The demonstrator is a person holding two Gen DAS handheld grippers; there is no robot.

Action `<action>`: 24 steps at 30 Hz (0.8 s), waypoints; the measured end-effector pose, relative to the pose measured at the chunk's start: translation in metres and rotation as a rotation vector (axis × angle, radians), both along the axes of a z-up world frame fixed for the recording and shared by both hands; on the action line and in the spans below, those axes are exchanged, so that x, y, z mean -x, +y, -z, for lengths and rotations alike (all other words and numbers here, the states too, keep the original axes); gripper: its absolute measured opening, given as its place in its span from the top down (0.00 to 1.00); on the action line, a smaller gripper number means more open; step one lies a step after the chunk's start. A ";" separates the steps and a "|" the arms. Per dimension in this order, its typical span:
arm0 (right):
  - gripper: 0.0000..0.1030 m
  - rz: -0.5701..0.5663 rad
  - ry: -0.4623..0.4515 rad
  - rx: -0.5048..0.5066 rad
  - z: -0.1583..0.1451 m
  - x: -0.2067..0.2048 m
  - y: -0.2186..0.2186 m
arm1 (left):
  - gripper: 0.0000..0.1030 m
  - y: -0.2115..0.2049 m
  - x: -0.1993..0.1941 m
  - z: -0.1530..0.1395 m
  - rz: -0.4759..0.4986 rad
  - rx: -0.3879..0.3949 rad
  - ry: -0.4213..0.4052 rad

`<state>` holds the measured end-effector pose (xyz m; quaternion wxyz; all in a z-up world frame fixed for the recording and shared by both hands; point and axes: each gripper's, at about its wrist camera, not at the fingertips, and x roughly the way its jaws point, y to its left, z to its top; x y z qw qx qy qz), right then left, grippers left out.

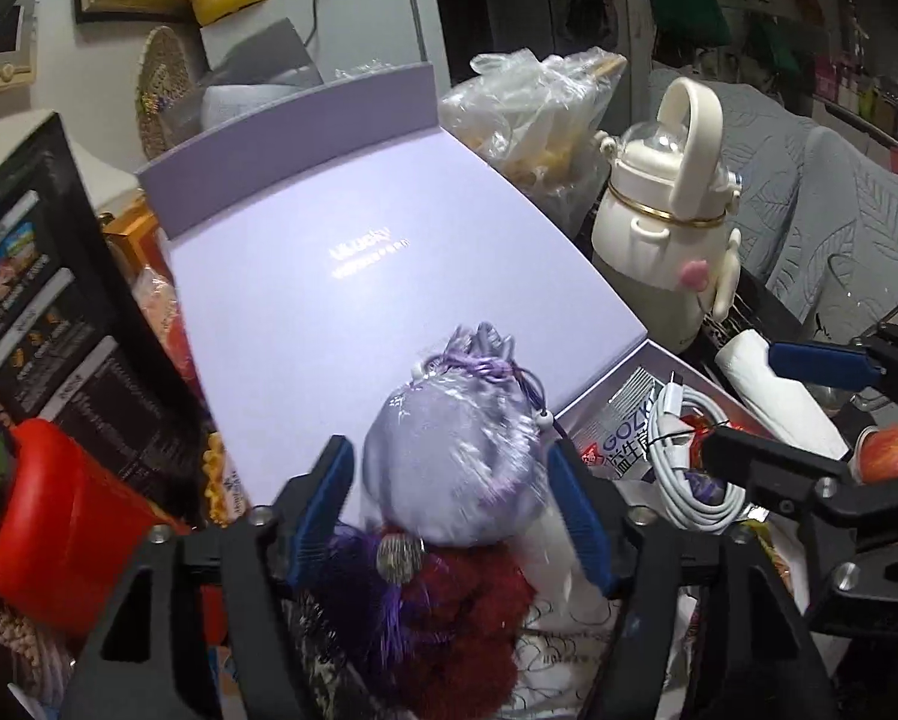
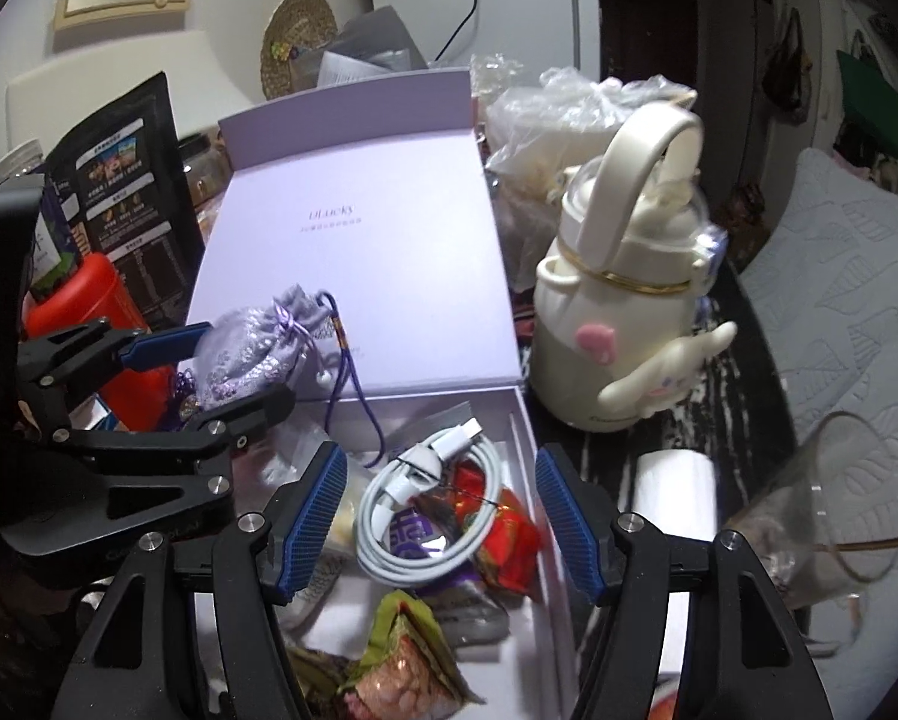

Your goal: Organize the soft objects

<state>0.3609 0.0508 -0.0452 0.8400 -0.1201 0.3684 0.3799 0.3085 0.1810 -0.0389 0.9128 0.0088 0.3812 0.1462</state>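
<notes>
Blur smears the pouch [image 1: 454, 456], a round lilac satin drawstring bag lying on the open box lid [image 1: 353, 276]. The left gripper [image 1: 451, 480] brackets it with ribbed blue pads [image 1: 326, 486] spread, a gap showing each side. Below it, a fuzzy dark-red thing is hard to identify. The right gripper [image 2: 440, 510] hangs released over the box [image 2: 523, 414], above a coiled white cable [image 2: 425, 498] and crinkly snack packets.

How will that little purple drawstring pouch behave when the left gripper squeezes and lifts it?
The pouch looks like soft, shiny fabric, so it will probably squash and may slip. Its loose cords would likely dangle and could snag on the box.
</notes>
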 end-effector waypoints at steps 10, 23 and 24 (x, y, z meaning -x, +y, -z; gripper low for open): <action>0.33 0.030 -0.095 -0.026 -0.048 0.032 -0.024 | 0.29 -0.020 0.034 -0.053 -0.007 -0.039 -0.076; 0.32 0.048 -0.257 -0.130 -0.131 0.102 -0.062 | 0.21 -0.051 0.111 -0.134 0.014 -0.069 -0.238; 0.32 0.051 -0.265 -0.135 -0.135 0.107 -0.064 | 0.21 -0.054 0.118 -0.139 0.014 -0.075 -0.250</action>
